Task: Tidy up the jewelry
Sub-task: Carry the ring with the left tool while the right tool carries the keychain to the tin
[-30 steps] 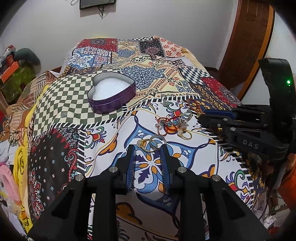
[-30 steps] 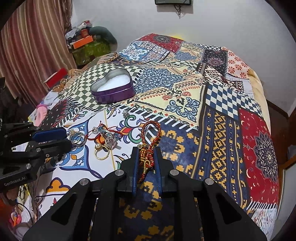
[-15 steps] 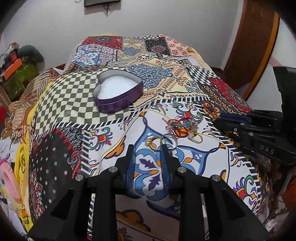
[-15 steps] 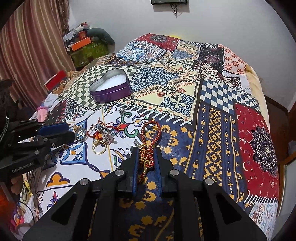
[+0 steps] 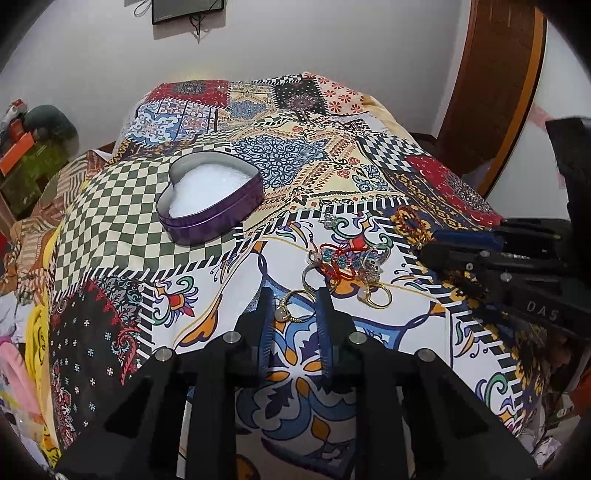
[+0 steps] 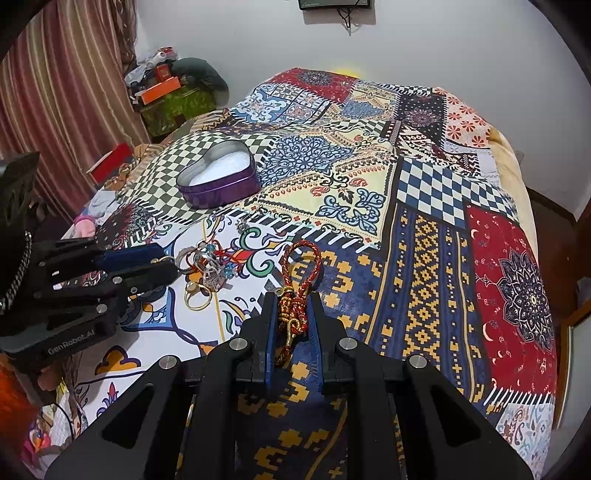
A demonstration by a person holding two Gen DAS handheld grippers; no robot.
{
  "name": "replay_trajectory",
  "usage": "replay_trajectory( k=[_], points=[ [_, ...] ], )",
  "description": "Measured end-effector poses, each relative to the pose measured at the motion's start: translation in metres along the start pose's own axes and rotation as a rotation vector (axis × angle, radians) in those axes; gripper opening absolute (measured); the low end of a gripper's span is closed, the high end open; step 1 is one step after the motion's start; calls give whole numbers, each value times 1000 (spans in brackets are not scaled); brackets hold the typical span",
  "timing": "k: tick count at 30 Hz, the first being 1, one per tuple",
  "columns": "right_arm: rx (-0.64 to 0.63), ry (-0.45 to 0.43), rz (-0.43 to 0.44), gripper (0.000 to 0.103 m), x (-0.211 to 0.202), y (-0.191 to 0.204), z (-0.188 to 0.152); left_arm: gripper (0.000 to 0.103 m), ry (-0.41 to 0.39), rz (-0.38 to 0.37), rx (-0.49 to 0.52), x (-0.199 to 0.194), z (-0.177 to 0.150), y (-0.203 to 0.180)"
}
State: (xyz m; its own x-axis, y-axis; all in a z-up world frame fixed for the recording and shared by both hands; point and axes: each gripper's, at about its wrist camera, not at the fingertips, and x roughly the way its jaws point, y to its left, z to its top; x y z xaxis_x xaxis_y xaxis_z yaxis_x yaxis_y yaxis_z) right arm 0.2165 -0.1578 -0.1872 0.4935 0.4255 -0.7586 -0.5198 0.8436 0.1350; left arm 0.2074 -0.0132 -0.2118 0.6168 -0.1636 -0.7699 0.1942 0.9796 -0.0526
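Jaws of right gripper (image 6: 293,314) clamp red braided bracelet (image 6: 300,271).

a bed (image 6: 424,229) under a patchwork-print bedspread (image 5: 288,155) fills the room. behind it a plain white wall (image 5: 295,40) carries a small dark-framed screen (image 5: 186,9) with dangling cables. striped reddish curtains (image 6: 74,99) hang at one side, a brown wooden door (image 5: 495,81) at the other.
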Motion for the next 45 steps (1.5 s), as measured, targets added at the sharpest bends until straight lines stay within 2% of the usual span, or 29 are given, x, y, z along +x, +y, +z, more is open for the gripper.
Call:
replay_trajectory(
  k=[1, 9, 19, 27, 37, 45],
  points=[
    [1, -3, 0, 14, -1, 0, 1, 8, -2, -10, -4, -1, 0, 0],
    [-18, -49, -1, 14, -18, 7, 9, 8, -22, -5, -57, -15, 0, 10],
    [-40, -108, 0, 14, -38, 25, 27, 8, -108, 25, -70, -50, 9, 17],
    [-62, -168, 2, 14, -48, 41, 49, 8, -162, 56, -111, -63, 25, 41],
    [-89, -204, 14, 14, -36, 53, 80, 8, -191, 78, -141, -59, 40, 69],
    [-110, -189, 17, 14, -8, 57, 108, 8, -183, 93, -146, -38, 54, 84]
  ],
)
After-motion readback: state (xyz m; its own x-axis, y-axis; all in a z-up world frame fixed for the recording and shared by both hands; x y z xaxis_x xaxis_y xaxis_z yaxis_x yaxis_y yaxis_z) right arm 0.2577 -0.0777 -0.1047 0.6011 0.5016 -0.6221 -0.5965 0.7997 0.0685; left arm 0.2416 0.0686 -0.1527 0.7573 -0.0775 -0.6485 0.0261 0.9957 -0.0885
